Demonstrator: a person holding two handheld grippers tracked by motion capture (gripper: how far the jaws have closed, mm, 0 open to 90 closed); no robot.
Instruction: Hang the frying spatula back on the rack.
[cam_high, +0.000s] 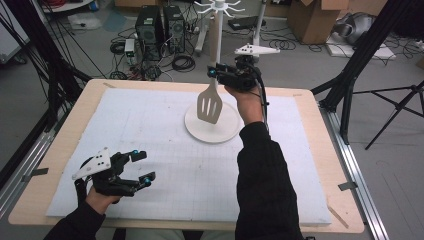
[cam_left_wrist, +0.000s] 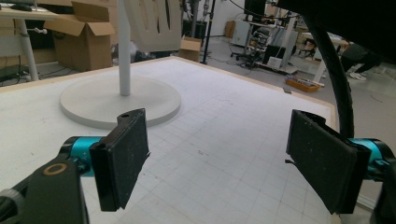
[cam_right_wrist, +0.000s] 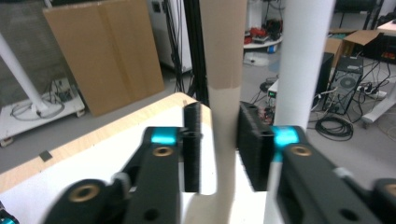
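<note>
Loosely straddled spatula (cam_high: 210, 102) handle, hanging upright beside stand (cam_high: 212, 131): right gripper (cam_right_wrist: 218, 148) apart; left gripper (cam_high: 142, 168) apart, well off.

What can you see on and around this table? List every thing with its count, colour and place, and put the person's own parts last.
Spatula: one, beige, slotted, hanging upright beside the stand's pole, its handle between the right gripper's jaws.
Hanging stand: one, white, round base on the mat's far middle, hooks on top.
Mat: one, white with a faint grid, covering the table.
Table: one, pale wood, edge around the mat.
Computer towers: two, black, on the floor beyond the table.
Cardboard boxes: brown, floor at far right.
Left gripper: one, black, jaws apart, low over the mat's near left.
Right gripper: one, black, at the spatula handle; one pad looks slightly off it.
Sleeves: two, black, at the near edge.
</note>
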